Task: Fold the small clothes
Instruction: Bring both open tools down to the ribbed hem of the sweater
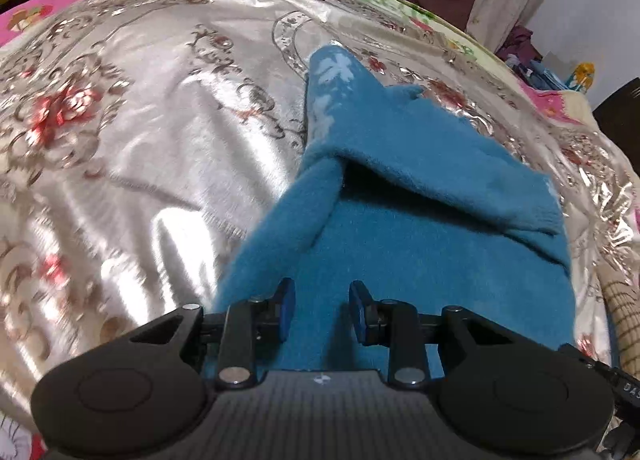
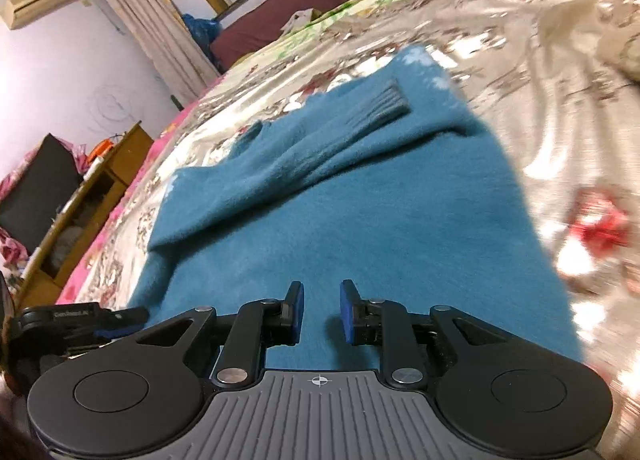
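A small teal sweater (image 1: 400, 244) with white flecks lies on a shiny floral bedspread (image 1: 152, 147), its sleeves folded across the body. My left gripper (image 1: 322, 310) is open and empty, hovering over the sweater's near edge. In the right wrist view the sweater (image 2: 360, 211) spreads out ahead, a sleeve with a ribbed cuff (image 2: 380, 103) lying across it. My right gripper (image 2: 321, 312) is open and empty just above the sweater's near part. The left gripper's body shows at the left edge of the right wrist view (image 2: 72, 324).
The bedspread (image 2: 560, 139) covers a bed over pink floral sheets (image 1: 36, 7). A wooden cabinet (image 2: 88, 187) stands beside the bed, with curtains (image 2: 152, 31) and a window behind. Clutter (image 1: 560, 75) sits by the far wall.
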{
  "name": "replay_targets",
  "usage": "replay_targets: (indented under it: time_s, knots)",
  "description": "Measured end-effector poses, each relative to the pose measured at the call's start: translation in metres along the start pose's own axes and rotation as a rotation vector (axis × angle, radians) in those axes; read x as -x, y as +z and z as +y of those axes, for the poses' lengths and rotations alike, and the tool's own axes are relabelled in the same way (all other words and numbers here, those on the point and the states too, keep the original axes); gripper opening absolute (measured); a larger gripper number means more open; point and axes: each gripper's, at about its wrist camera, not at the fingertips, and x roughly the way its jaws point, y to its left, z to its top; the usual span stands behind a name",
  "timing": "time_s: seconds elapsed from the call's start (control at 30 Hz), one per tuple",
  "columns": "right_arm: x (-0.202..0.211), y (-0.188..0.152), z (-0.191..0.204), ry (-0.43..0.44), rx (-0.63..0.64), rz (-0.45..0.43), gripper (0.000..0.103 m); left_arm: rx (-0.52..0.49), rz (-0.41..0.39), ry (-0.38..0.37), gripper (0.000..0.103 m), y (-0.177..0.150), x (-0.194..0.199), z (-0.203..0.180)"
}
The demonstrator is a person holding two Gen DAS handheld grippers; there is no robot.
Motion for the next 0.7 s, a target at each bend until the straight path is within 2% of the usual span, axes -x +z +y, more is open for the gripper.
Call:
replay_targets:
  time_s: [0.23, 0.37, 0.47, 0.57, 0.7]
  knots:
    - [0.07, -0.021, -0.019, -0.142, 0.04, 0.024, 0.023, -0.035, 0.089, -0.027, 0.035, -0.037, 0.031, 0.011]
    - [0.094, -0.032, -0.027, -0.228, 0.053, 0.036, 0.027, -0.036, 0.145, -0.055, 0.035, -0.059, 0.045, 0.015]
    - [0.098, -0.038, -0.031, -0.243, 0.037, 0.064, 0.027, -0.049, 0.188, -0.084, 0.035, -0.071, 0.049, 0.01]
    - [0.102, -0.042, -0.029, -0.241, 0.05, 0.08, 0.027, -0.086, 0.228, -0.082, 0.036, -0.081, 0.051, 0.002]
    - [0.1, -0.046, -0.03, -0.226, 0.051, 0.111, 0.035, -0.12, 0.268, -0.072, 0.038, -0.089, 0.056, -0.006]
